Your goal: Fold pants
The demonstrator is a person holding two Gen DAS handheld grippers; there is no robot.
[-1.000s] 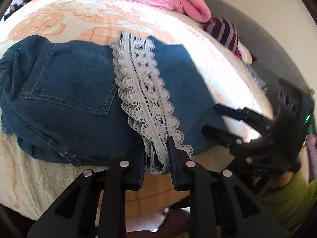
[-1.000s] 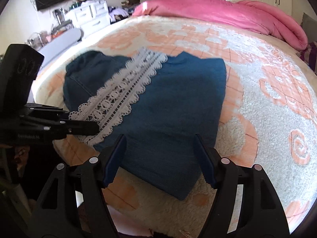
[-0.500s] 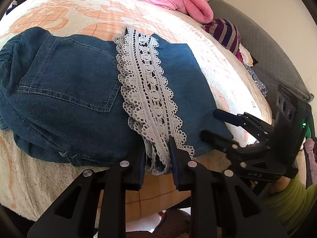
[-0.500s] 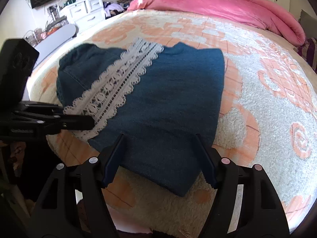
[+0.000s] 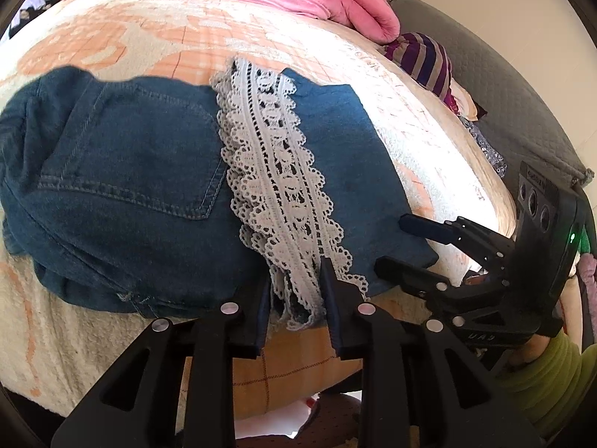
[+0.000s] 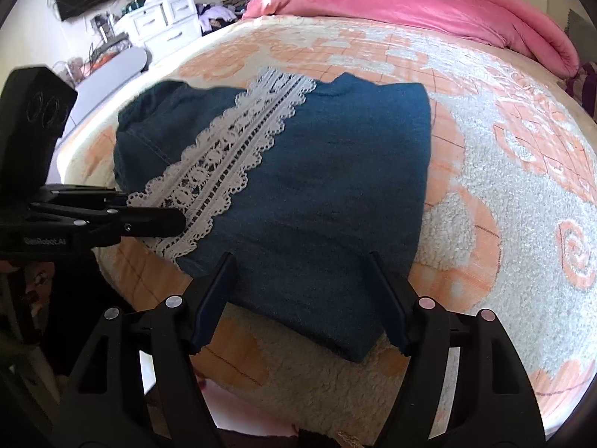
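Observation:
Folded dark blue denim pants (image 5: 130,186) (image 6: 335,186) lie on the bed near its front edge. A white lace strip (image 5: 276,171) (image 6: 231,156) runs across them. My left gripper (image 5: 295,272) (image 6: 156,211) has the hanging end of the lace between its fingers; its jaws are opening and the lace sags loosely there. My right gripper (image 6: 302,257) (image 5: 390,242) stands wide over the near denim edge. Its jaws are still opening, the cloth lies flat under them, and nothing is pinched.
The pants rest on a cream and orange fleece blanket (image 6: 503,186). A pink duvet (image 6: 410,7) is heaped along the far side. A striped garment (image 5: 425,56) lies by a grey cushion (image 5: 485,86). White drawers (image 6: 160,26) stand beyond the bed. A green sleeve (image 5: 541,373) holds the right gripper.
The left jaws have parted slightly around the lace end. Both grippers stay where they were, and the pants lie as before.

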